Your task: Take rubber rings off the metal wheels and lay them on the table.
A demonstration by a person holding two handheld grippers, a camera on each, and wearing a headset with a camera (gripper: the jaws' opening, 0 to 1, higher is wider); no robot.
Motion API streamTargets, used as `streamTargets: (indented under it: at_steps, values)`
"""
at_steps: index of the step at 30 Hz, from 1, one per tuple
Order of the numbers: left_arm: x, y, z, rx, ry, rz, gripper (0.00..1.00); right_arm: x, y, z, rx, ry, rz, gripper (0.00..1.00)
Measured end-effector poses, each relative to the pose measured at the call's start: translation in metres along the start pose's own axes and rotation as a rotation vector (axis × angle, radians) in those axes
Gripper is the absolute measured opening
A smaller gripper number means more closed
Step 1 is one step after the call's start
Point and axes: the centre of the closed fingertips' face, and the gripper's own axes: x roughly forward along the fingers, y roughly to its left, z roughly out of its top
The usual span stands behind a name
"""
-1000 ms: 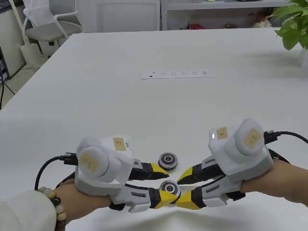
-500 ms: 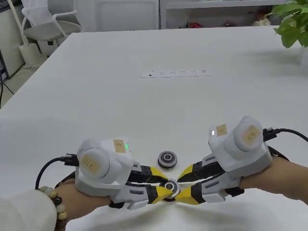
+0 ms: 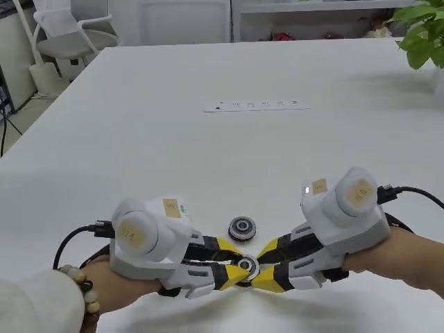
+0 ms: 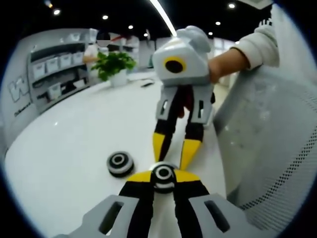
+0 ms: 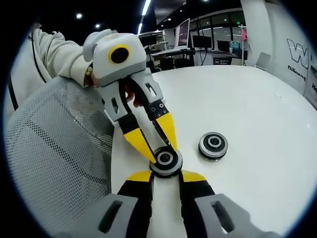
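The white bench (image 3: pixel 208 152) runs from the person's edge to a far edge. A flat white power strip (image 3: pixel 253 106) lies past its middle, toward the far edge.

At the near edge, about midway along it, the two tools meet tip to tip. The left tool (image 3: pixel 238 263) reaches in from the left-hand side. Its yellow-tipped jaws are clamped on a metal wheel (image 3: pixel 246 264), which sits squarely between them in the left gripper view. The right tool (image 3: pixel 262 263) comes from the opposite side. Its jaws are drawn in against the same wheel's rim, pinching its near edge in the right gripper view.

A second wheel (image 3: pixel 241 226) lies flat on the bench just beyond the clamped one, toward the far edge, and touches neither tool.

A black rubber ring (image 5: pixel 166 173) is seated around the metal wheel. The second wheel has a dark band around it too.
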Motion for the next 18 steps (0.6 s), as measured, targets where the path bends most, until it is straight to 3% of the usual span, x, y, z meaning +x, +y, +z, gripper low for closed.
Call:
streamTargets:
  at_steps: [18]
  values:
    - [0.0009,0.0001,-0.0015,0.004,-0.002,0.001,0.14,-0.0012,-0.0014,-0.0027,-0.033,0.021,-0.006,0.08]
